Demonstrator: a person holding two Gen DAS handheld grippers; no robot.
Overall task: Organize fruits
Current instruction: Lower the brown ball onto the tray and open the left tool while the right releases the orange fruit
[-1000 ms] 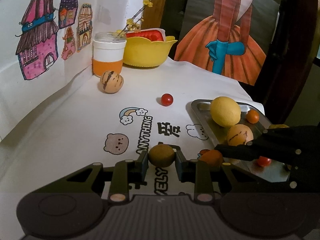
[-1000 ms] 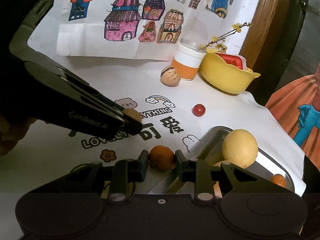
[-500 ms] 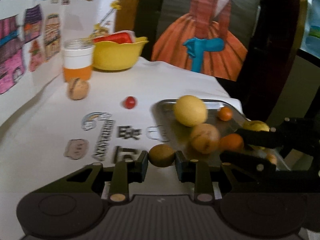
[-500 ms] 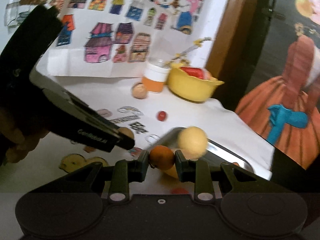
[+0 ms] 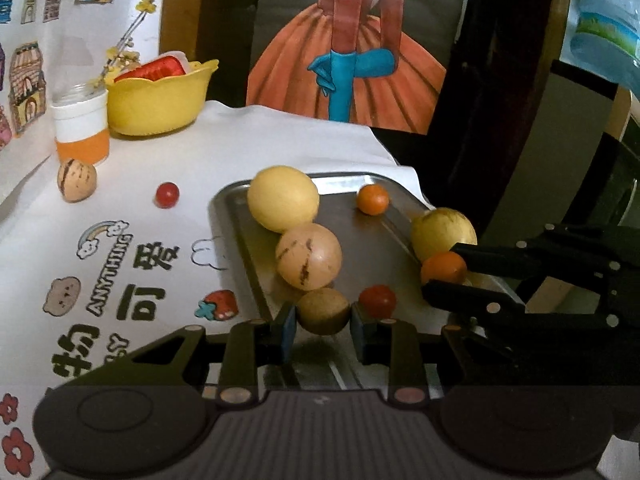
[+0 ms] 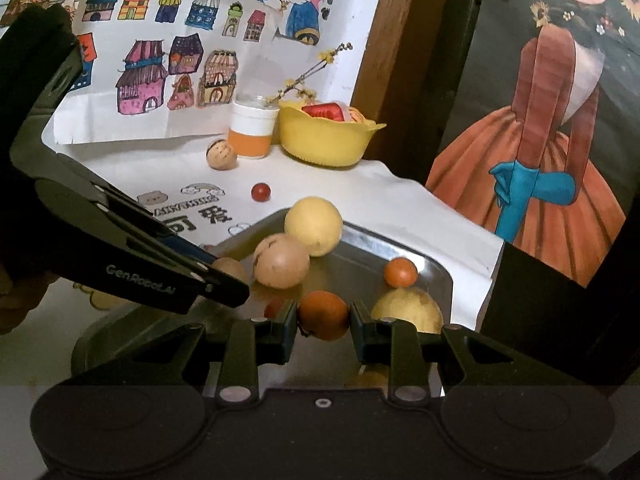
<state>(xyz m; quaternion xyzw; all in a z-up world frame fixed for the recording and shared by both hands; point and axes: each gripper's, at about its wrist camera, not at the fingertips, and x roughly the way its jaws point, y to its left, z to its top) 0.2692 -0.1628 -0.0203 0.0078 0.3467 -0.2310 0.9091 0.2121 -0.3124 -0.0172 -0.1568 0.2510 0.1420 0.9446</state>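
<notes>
A: What does the left gripper (image 5: pixel 323 320) have?

B: It is clenched on a small brown fruit (image 5: pixel 322 311), one blue pad against each side. The fruit sits over the near end of the metal tray (image 5: pixel 360 184), just in front of a tan fruit with dark streaks (image 5: pixel 309 256).

A: And the right gripper (image 6: pixel 323 322)?

B: Grasping a small orange fruit (image 6: pixel 323 315) between its pads, also above the tray. In the left wrist view it comes in from the right edge with the orange fruit at its tips, close to a pale yellow-green fruit (image 5: pixel 443 232) on the tray's right side.

A: What else lies in the tray?

B: A large yellow fruit (image 5: pixel 283 198) at the far left, touching the streaked tan one. A tiny orange fruit (image 5: pixel 372 199) sits near the far rim, and a red cherry tomato (image 5: pixel 377 301) lies just right of the left gripper's tips.

A: Anything left out on the counter (image 5: pixel 280 136)?

B: Yes. A second red cherry tomato (image 5: pixel 167 195) rests on the white printed cloth, apart from the tray. Farther back, another streaked tan fruit (image 5: pixel 76 180) stands just beside a white and orange jar (image 5: pixel 82 128), with a yellow bowl (image 5: pixel 160 104) next to it.
</notes>
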